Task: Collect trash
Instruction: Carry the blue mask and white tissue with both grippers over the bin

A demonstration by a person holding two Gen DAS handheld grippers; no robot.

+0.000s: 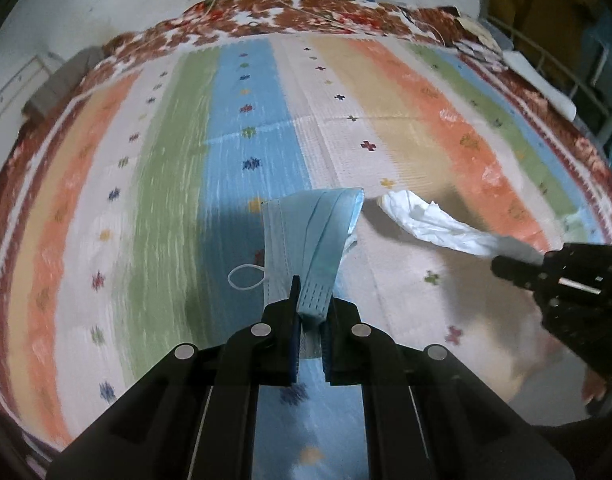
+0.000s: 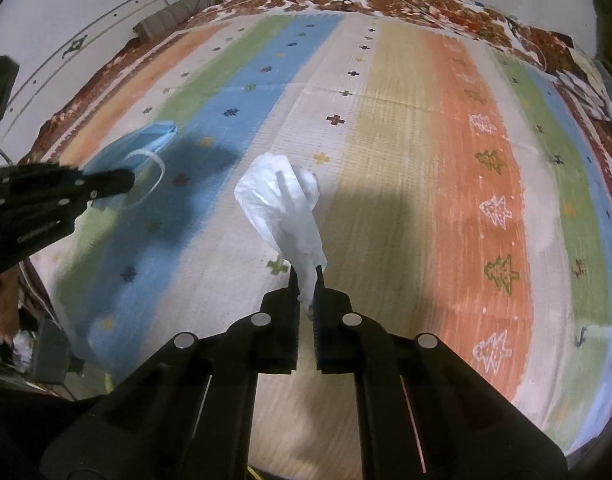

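My left gripper is shut on a light blue face mask, held above the striped bedspread; its white ear loop hangs to the left. My right gripper is shut on a crumpled white plastic bag, also held above the bed. In the left wrist view the right gripper shows at right with the white bag sticking out toward the mask. In the right wrist view the left gripper shows at left with the mask.
The bed is covered by a striped bedspread over a brown floral blanket. A grey pillow lies at the far left corner. A metal rail and hanging clothes stand at the right. A white wall is behind.
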